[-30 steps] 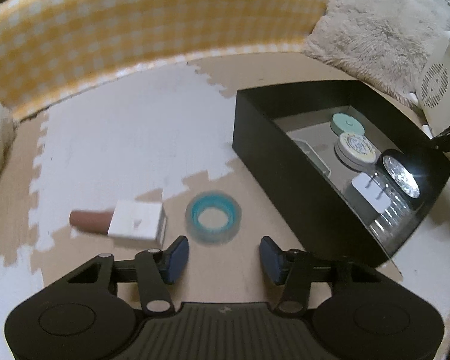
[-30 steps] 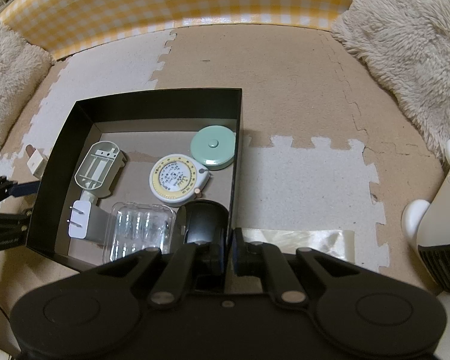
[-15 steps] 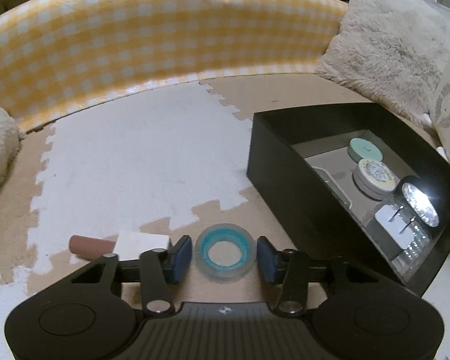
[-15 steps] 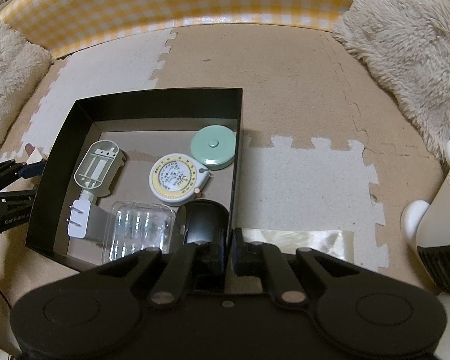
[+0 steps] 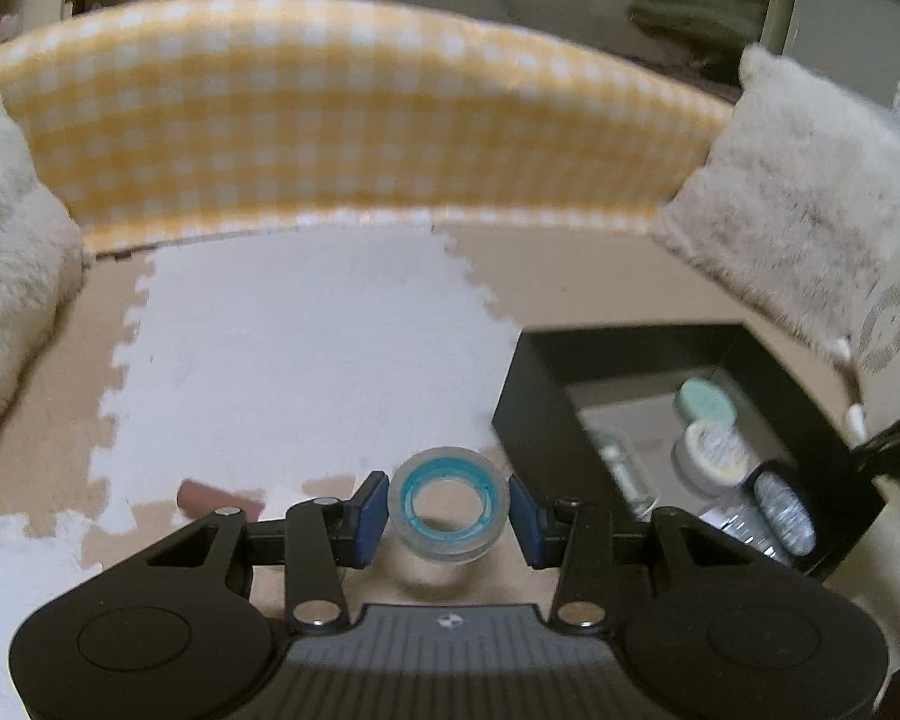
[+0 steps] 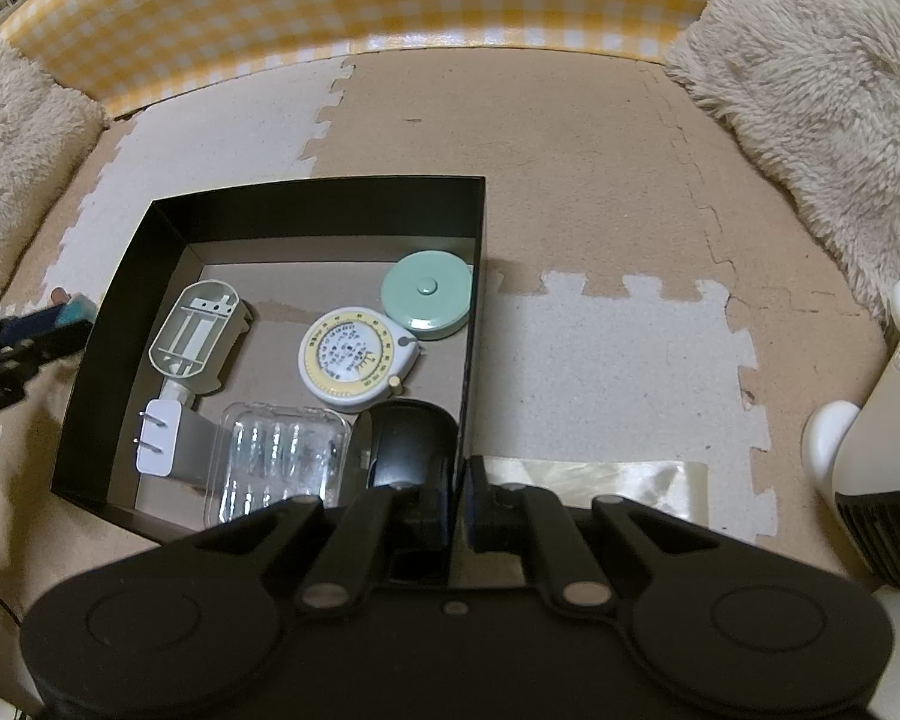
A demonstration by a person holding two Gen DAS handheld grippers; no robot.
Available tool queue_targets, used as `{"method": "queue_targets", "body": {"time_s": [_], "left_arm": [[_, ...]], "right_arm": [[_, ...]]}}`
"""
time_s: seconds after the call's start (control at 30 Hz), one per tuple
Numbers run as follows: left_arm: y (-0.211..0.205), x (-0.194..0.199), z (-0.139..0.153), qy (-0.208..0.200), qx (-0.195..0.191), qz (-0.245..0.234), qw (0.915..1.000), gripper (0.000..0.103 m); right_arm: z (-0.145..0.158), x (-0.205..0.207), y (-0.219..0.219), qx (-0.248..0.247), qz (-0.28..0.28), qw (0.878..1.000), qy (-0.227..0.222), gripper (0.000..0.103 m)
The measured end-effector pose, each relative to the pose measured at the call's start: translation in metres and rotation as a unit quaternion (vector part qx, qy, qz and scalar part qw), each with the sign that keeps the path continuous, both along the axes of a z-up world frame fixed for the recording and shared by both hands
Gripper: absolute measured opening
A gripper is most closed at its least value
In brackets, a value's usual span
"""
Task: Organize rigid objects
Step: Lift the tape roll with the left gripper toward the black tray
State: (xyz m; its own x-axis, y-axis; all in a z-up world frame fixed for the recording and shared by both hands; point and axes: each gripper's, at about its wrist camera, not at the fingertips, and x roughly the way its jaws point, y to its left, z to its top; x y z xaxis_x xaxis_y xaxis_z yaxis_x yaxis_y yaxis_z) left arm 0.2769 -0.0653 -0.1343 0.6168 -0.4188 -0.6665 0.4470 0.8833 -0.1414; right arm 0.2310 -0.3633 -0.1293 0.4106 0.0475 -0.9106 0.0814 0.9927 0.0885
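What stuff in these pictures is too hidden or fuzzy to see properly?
- Brown tube: left wrist view, its near end is behind the left gripper, which grips the tape roll.
- Black mouse: right wrist view, its lower end is behind the right gripper.
- Black box contents: left wrist view, blurred.

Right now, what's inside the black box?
Inside the black box: green tape measure, white-yellow dial tape, grey housing, white plug, clear case. The right claw covers the near corner.
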Motion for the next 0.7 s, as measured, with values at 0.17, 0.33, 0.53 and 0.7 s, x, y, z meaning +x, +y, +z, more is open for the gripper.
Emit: {"method": "queue_targets", "body": {"time_s": [0.17, 0.33, 0.53, 0.7], "left_arm": [[-0.013, -0.008, 0.021, -0.018, -0.024, -0.019, 0.9994, 0.044], [-0.041, -0.02, 0.033, -0.022, -0.044, -0.067, 0.9965, 0.044], [-0.079, -0.03, 0.027, -0.02, -0.034, -0.108, 0.9933, 0.044], [-0.105, -0.035, 0.015, -0.023, -0.002, -0.138, 0.9901, 0.044]], "right_arm": [[0.0, 0.0, 0.0, -0.002, 0.001, 1.0, 0.0, 0.006], [0.0, -0.001, 0.001, -0.003, 0.002, 1.0, 0.0, 0.006], [0.0, 0.0, 0.001, -0.005, 0.003, 1.0, 0.0, 0.006], [0.0, 0.0, 0.002, -0.005, 0.004, 1.0, 0.0, 0.006]]}}
